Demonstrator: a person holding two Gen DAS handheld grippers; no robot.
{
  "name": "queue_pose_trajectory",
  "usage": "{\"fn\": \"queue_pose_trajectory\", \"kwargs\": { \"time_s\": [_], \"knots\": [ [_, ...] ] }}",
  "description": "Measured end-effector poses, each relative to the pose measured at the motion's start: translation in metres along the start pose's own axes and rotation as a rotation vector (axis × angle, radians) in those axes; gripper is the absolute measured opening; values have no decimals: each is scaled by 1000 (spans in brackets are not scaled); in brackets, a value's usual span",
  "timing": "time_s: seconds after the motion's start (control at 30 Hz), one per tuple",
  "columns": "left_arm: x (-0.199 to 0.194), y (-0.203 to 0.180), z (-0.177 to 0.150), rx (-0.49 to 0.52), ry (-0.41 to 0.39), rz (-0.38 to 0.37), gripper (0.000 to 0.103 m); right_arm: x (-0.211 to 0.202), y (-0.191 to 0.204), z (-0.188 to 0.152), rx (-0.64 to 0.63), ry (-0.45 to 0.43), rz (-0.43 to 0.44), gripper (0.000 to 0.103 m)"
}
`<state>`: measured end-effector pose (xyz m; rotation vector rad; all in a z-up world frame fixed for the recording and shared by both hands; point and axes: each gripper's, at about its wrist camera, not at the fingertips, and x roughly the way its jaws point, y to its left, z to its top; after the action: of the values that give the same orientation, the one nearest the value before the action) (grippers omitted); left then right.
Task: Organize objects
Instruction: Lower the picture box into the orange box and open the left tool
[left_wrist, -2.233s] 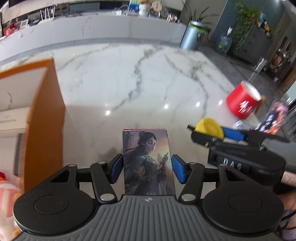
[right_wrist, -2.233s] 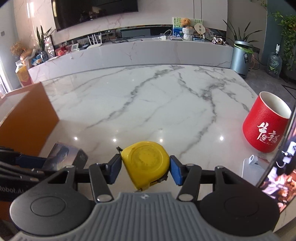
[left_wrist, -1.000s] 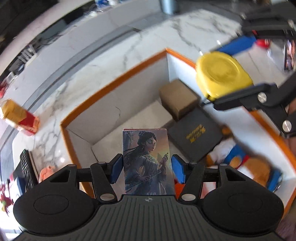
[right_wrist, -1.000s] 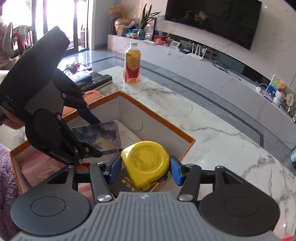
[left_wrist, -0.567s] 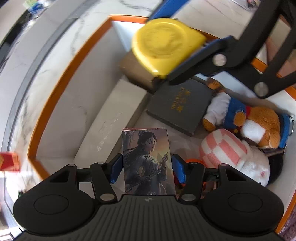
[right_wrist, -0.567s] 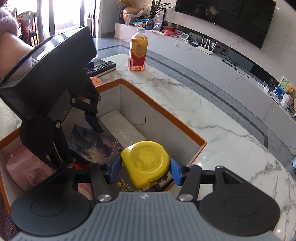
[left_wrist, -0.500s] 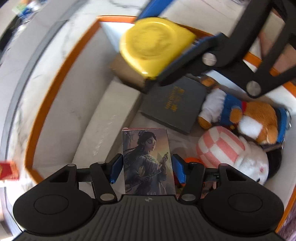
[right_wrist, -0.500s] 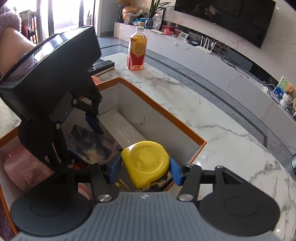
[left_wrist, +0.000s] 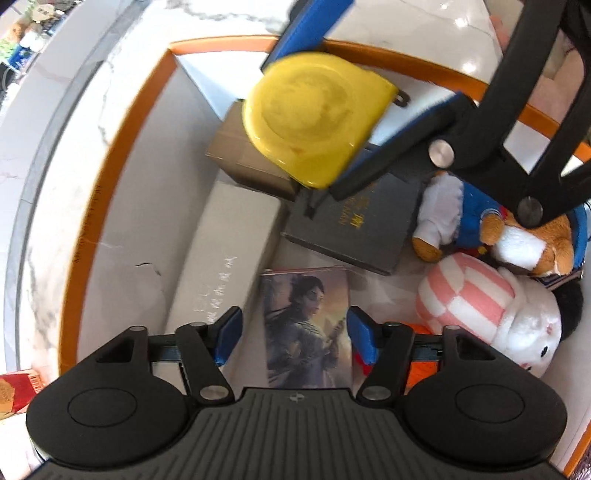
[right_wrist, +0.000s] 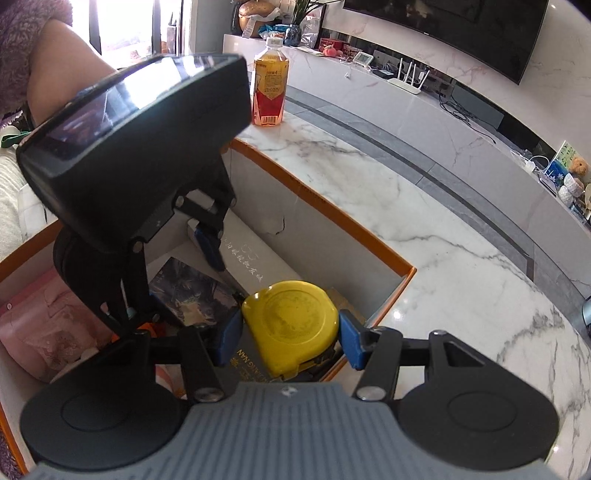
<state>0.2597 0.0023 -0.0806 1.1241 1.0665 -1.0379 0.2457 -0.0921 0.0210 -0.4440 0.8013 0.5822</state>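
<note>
White marble table (right_wrist: 424, 236), orange-rimmed box (right_wrist: 332, 206), drink bottle (right_wrist: 269, 92)

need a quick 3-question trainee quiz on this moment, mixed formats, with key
1. True or false: the left gripper has its fingers clamped on the picture card.
2. What does the right gripper hold? A) yellow tape measure B) drink bottle C) plush toy
3. Fill in: the picture card is inside the orange-rimmed ____.

Key: 1 false, the fingers stand clear of the card's edges; 2 A; 3 box.
</note>
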Motion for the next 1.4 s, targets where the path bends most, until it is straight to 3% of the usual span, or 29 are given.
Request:
{"fn": "queue_pose_trajectory", "kwargs": {
  "time_s": [0.1,0.27,0.37,0.5,0.57,0.67,0.73,0.77,0.87,1.1,1.27,1.4],
  "knots": [
    [-2,2,-8,-96,39,1,76,-1,3,-1,-1,-3,4,58],
    [1,10,-28,-424,117,-48,75,-4,10,-1,-5,-10,11,58],
    [3,3,-31,-504,141,-79,73,-6,13,-1,-8,-13,12,58],
    [9,-4,-28,-546,196,-30,73,-9,14,-2,-5,-13,8,58],
    [13,-6,-28,-552,222,-9,68,-10,14,-3,1,-13,5,58],
    [19,-15,-28,-503,243,41,67,-12,14,-3,-2,-13,-2,58],
    [22,-24,-30,-456,256,96,50,-14,15,-4,-9,-16,-7,58],
    [25,-27,-32,-446,272,116,47,-16,16,-5,-11,-17,-9,58],
    [24,-34,-38,-415,227,142,45,-16,16,-6,-10,-18,-9,58],
    [16,-44,-52,-464,167,129,44,-15,23,-6,4,-13,52,58],
    [-24,-50,-74,-559,7,63,44,-9,36,-4,-14,5,103,58],
    [-59,-59,-98,-629,-114,148,44,4,44,1,-8,39,122,58]
  ]
}}
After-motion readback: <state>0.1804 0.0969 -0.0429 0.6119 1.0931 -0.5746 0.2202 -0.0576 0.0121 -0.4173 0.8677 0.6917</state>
